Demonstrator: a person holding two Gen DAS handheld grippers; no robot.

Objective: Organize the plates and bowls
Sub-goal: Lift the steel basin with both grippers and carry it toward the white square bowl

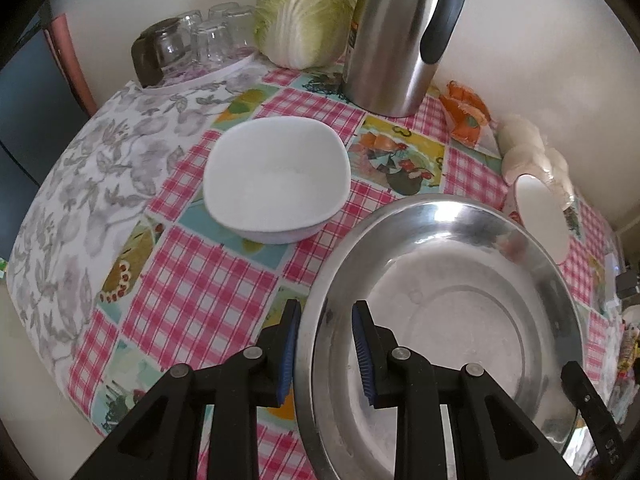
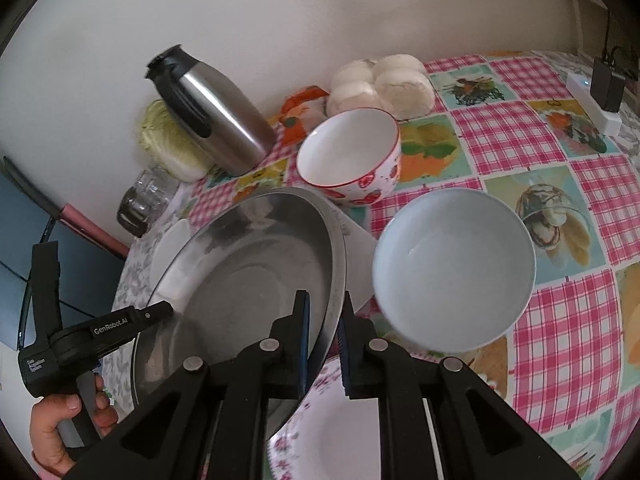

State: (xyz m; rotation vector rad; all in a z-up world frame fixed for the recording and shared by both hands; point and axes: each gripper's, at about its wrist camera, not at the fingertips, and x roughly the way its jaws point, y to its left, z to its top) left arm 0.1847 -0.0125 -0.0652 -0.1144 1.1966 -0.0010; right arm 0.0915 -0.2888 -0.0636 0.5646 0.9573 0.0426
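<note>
Tablecloth (image 1: 192,292) in pink check with picture squares covers the table in the left wrist view, and a grey floral cloth (image 1: 100,184) overlies its left part; a pale wall rises behind. Taking the steel pan (image 1: 460,312) as landmark: the left gripper (image 1: 326,352) pinches its near-left rim between blue pads, one finger outside and one inside. A white squarish bowl (image 1: 276,176) sits up-left of the pan, apart from it. Beyond the pan stands a steel flask (image 1: 396,40), with a cabbage (image 1: 304,12) just left of it and upturned glasses (image 1: 208,40) further left. A red-rimmed bowl (image 1: 540,216) shows just past the pan's far right edge. In the right wrist view the right gripper (image 2: 324,344) is clamped on the pan's (image 2: 248,288) right rim, the pan tilted above a floral plate (image 2: 332,440). A pale blue bowl (image 2: 454,268) sits just right of the pan, the strawberry-patterned bowl (image 2: 352,156) beyond it, white buns (image 2: 384,84) further back by the wall. A hand (image 2: 60,428) at the pan's lower left holds the other gripper's handle.
</note>
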